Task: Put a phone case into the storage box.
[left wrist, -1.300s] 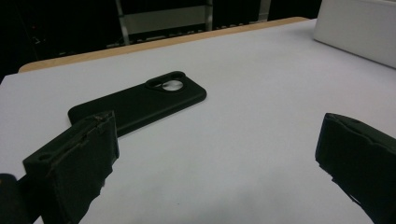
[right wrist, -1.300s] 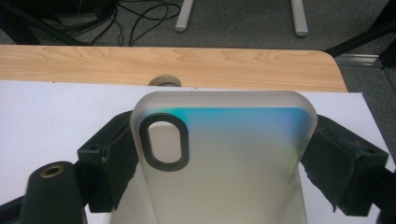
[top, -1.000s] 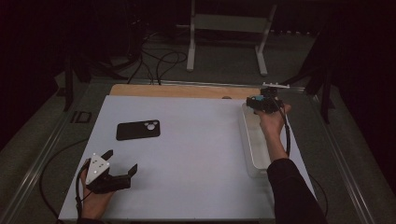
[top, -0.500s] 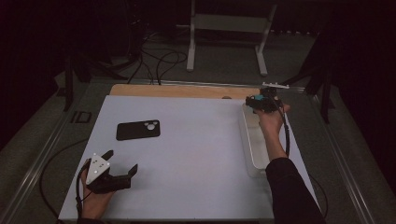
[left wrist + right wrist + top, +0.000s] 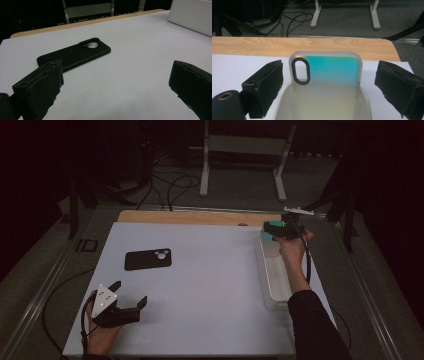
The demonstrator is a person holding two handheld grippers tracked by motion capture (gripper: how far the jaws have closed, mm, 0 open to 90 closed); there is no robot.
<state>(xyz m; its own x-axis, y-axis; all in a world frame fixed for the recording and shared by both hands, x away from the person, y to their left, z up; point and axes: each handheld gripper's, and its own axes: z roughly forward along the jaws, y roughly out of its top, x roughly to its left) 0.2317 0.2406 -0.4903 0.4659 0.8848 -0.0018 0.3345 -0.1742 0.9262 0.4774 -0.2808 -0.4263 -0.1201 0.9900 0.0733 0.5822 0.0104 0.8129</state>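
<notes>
Both grippers stay put since earlier, jaws spread and empty. Right gripper hovers over the white bin; its own view reveals an iridescent phone case standing inside, untouched. Left gripper faces a black case.

Dim room from up high — the white table is the one lit patch, the floor and edges sinking into black. Soft, grainy picture up there. Closer in, light falls evenly from above with barely a shadow. The black phone case reads sharp; the near jaws blur — and the translucent case glows teal.
</notes>
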